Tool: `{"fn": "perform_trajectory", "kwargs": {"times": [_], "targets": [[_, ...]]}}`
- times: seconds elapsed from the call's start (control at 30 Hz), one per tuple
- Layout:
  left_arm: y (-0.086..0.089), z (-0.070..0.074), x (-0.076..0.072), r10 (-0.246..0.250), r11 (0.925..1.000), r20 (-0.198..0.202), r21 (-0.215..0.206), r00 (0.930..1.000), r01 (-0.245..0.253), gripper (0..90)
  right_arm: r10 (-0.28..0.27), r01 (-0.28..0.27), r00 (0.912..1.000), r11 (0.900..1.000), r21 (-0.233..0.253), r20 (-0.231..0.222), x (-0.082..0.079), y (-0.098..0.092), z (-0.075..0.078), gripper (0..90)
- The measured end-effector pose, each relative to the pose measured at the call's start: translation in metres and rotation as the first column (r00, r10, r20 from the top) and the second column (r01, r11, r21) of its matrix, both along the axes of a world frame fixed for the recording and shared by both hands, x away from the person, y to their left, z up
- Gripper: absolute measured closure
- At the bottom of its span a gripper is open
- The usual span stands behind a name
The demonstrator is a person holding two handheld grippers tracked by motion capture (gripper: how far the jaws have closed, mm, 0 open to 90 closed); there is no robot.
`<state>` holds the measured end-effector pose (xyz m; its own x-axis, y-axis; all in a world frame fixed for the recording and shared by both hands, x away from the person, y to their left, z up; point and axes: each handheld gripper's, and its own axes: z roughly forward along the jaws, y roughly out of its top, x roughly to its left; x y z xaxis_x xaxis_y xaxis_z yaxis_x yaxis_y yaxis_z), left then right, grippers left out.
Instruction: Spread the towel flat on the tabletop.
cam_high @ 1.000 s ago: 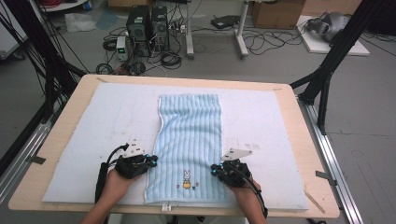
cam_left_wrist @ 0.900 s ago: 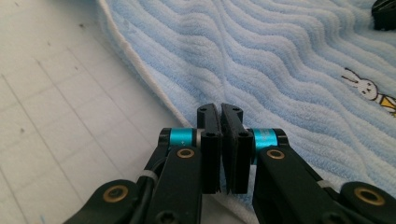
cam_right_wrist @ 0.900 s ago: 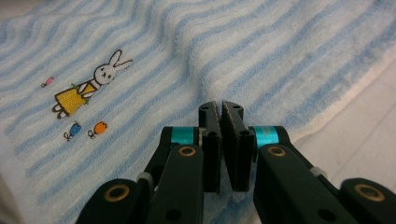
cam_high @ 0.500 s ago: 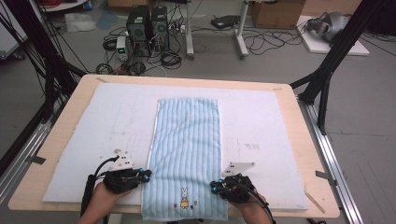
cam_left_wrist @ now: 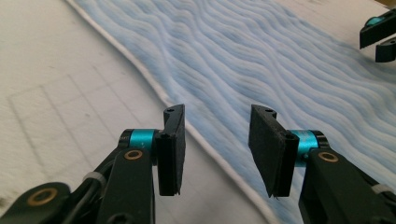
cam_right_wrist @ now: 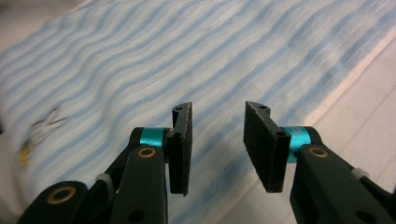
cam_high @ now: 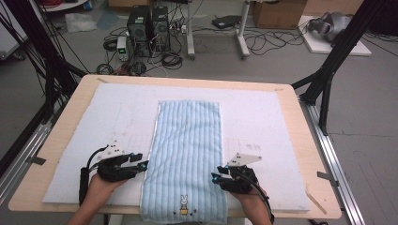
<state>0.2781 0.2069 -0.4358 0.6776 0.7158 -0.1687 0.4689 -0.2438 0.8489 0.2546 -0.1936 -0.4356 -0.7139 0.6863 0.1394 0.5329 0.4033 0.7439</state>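
Note:
A light blue striped towel (cam_high: 187, 150) lies flat and lengthwise on the white mat (cam_high: 272, 136), its near end with a small rabbit motif (cam_high: 183, 205) at the table's front edge. My left gripper (cam_high: 142, 165) is open at the towel's left hem, and in the left gripper view that gripper (cam_left_wrist: 217, 116) straddles the white hem (cam_left_wrist: 154, 84) with nothing between its pads. My right gripper (cam_high: 215, 178) is open at the towel's right edge. In the right gripper view it (cam_right_wrist: 218, 112) hovers over the stripes near the hem, with the rabbit motif (cam_right_wrist: 39, 128) blurred at left.
The wooden table (cam_high: 300, 117) carries the mat, with bare mat to both sides of the towel. Black frame legs (cam_high: 328, 70) stand at the table's far corners. Computers and cables (cam_high: 150, 28) lie on the floor beyond. The right gripper's tips (cam_left_wrist: 379, 37) show in the left gripper view.
The towel has slid toward the near edge and flattened out. Both hands drew back with it, then came forward a little, and the grippers now stand open at its sides.

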Motion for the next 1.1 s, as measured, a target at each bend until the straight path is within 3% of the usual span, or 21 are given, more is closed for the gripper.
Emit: {"fn": "perform_trajectory", "kwargs": {"times": [0.2,0.33,0.47,0.53,0.63,0.7,0.77,0.97,1.03,1.1], "targets": [[0.003,0.002,0.021,0.040,0.9990,-0.002,-0.022,0.9992,-0.040,56.3,0.019,-0.019,0.9998,0.999,-0.035,-0.007,0.022,0.013,-0.004,65.2],[0.003,0.003,0.034,0.043,0.9988,-0.003,-0.024,0.9991,-0.043,56.3,0.031,-0.033,0.9994,0.997,-0.069,-0.016,0.032,0.015,-0.006,73.8],[0.003,0.004,0.046,0.045,0.9986,-0.006,-0.027,0.9990,-0.046,56.0,0.067,-0.070,0.9968,0.995,-0.072,-0.044,0.033,0.013,-0.005,86.3],[0.004,0.004,0.051,0.047,0.9986,-0.003,-0.026,0.9989,-0.047,55.7,0.092,-0.096,0.9946,0.991,-0.093,-0.049,0.030,0.012,-0.003,86.7],[0.003,0.005,0.058,0.049,0.9985,-0.003,-0.024,0.9988,-0.049,54.9,0.127,-0.134,0.9890,0.987,-0.084,-0.076,0.029,0.007,-0.003,86.5],[0.002,0.004,0.062,0.053,0.9982,0.001,-0.029,0.9986,-0.053,53.9,0.132,-0.138,0.9882,0.988,-0.069,-0.078,0.029,0.005,-0.003,81.0],[0.001,0.003,0.067,0.075,0.9967,0.016,-0.032,0.9970,-0.075,53.9,0.138,-0.140,0.9895,0.988,-0.061,-0.042,0.030,0.004,-0.002,72.5],[-0.010,0.011,0.092,0.098,0.9949,0.021,-0.025,0.9950,-0.097,52.8,0.060,-0.060,0.9974,0.998,0.013,0.040,0.033,-0.004,0.006,57.1],[-0.014,0.011,0.103,0.100,0.9939,0.024,-0.050,0.9947,-0.098,52.1,0.031,-0.031,0.9981,0.999,0.009,0.053,0.034,-0.007,0.006,47.7],[-0.019,0.011,0.115,0.096,0.9933,0.017,-0.066,0.9953,-0.094,49.1,-0.008,0.008,0.9981,1.000,0.010,0.061,0.035,-0.010,0.005,44.5]]}}
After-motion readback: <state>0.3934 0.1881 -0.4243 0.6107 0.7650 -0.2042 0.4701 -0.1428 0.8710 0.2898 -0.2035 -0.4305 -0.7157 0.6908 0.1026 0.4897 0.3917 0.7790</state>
